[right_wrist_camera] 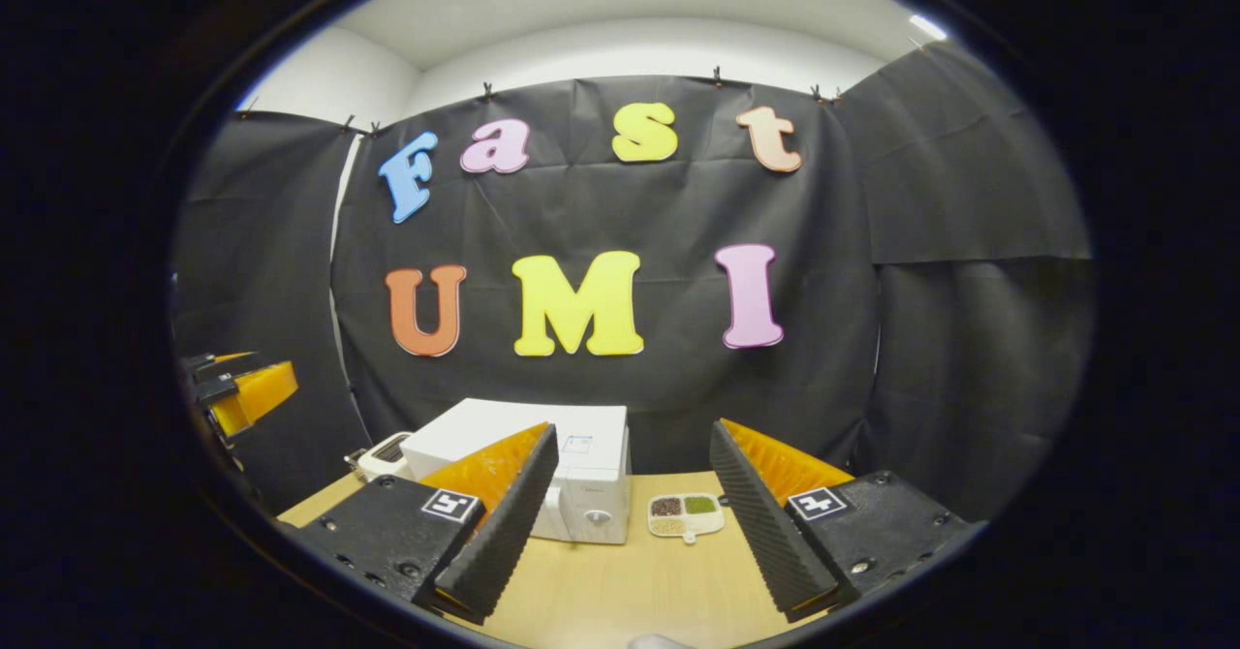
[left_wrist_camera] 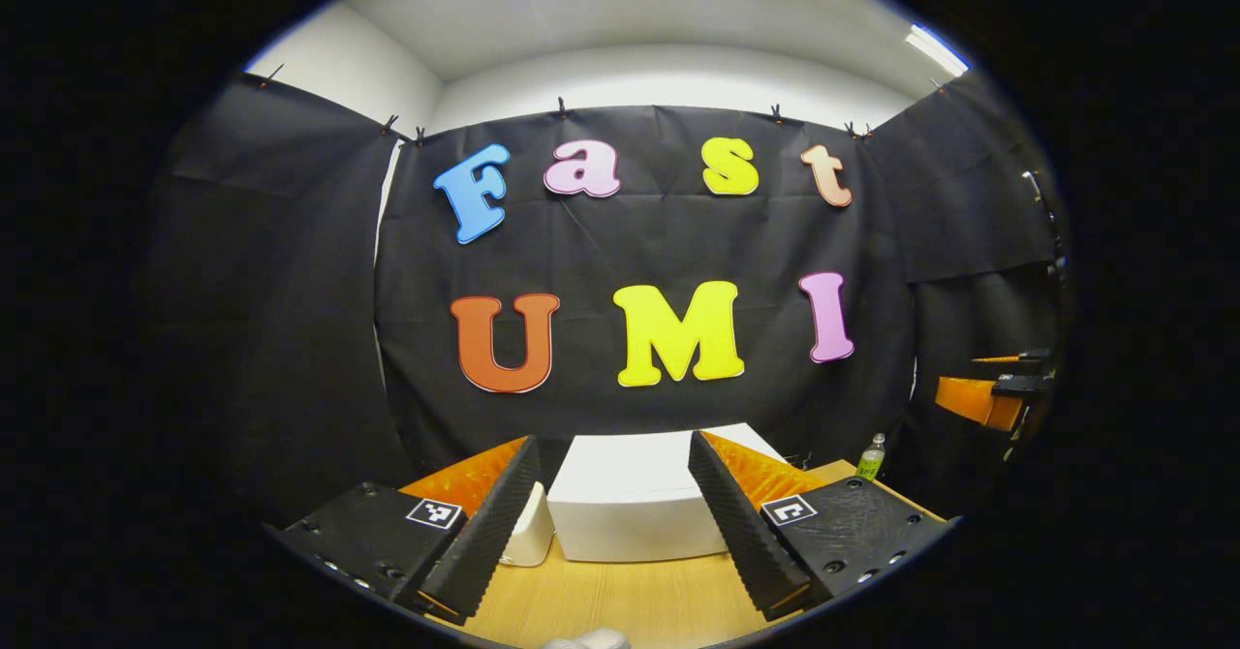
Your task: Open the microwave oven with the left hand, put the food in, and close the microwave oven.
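White and closed, the microwave oven (right_wrist_camera: 542, 475) is seen standing on the wooden surface (right_wrist_camera: 620, 591), the food tray (right_wrist_camera: 686, 515) just beside it. Both the left tool (left_wrist_camera: 615, 523) and right tool (right_wrist_camera: 625, 533) are held wide and empty. Door opening is judged not yet begun; the door must be reached by the left tool

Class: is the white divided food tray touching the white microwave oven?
Apart. In the right gripper view, bare wooden table shows between the white divided food tray and the white microwave oven.
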The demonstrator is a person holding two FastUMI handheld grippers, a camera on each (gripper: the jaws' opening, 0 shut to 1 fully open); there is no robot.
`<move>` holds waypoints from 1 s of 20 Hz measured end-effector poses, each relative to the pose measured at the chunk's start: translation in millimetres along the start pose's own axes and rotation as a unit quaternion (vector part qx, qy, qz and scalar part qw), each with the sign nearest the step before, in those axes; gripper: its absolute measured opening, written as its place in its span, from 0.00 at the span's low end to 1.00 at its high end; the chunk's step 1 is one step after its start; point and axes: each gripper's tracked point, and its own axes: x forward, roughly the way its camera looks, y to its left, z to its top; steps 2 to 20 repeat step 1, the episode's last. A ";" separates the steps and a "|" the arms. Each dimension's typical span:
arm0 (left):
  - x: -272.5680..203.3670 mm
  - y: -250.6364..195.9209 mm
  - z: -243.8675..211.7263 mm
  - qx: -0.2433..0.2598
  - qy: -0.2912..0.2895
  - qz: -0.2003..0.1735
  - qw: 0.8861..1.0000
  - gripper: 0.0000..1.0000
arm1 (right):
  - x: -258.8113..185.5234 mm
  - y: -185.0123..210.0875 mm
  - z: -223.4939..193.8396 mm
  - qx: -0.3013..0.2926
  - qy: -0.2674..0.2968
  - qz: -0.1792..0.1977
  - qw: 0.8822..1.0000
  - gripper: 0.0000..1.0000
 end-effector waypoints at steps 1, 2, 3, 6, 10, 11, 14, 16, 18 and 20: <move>-0.6 0.0 0.6 -0.002 -0.001 -0.001 1.000 1.00 | -0.8 0.9 1.9 -0.002 -0.003 0.001 1.000 0.92; -0.6 0.0 0.6 -0.002 -0.001 -0.001 1.000 1.00 | -0.8 0.9 1.9 -0.002 -0.003 0.001 1.000 0.92; -0.6 0.0 0.6 -0.002 -0.001 -0.001 1.000 1.00 | -0.8 0.9 1.9 -0.002 -0.003 0.001 1.000 0.92; -0.6 0.0 0.6 -0.002 -0.001 -0.001 1.000 1.00 | -0.8 0.9 1.9 -0.002 -0.003 0.001 1.000 0.92; -0.6 0.0 0.6 -0.002 -0.001 -0.001 1.000 1.00 | -0.8 0.9 1.9 -0.002 -0.003 0.001 1.000 0.92; -0.6 0.0 0.6 -0.002 -0.001 -0.001 1.000 1.00 | -0.8 0.9 1.9 -0.002 -0.003 0.001 1.000 0.92; -0.6 0.0 0.6 -0.002 -0.001 -0.001 1.000 1.00 | -0.8 0.9 1.9 -0.002 -0.003 0.001 1.000 0.92; -0.6 0.0 0.6 -0.002 -0.001 -0.001 1.000 1.00 | -0.8 0.9 1.9 -0.002 -0.003 0.001 1.000 0.92; -0.6 0.0 0.6 -0.002 -0.001 -0.001 1.000 1.00 | -0.8 0.9 1.9 -0.002 -0.003 0.001 1.000 0.92; -0.6 0.0 0.6 -0.002 -0.001 -0.001 1.000 1.00 | -0.8 0.9 1.9 -0.002 -0.003 0.001 1.000 0.92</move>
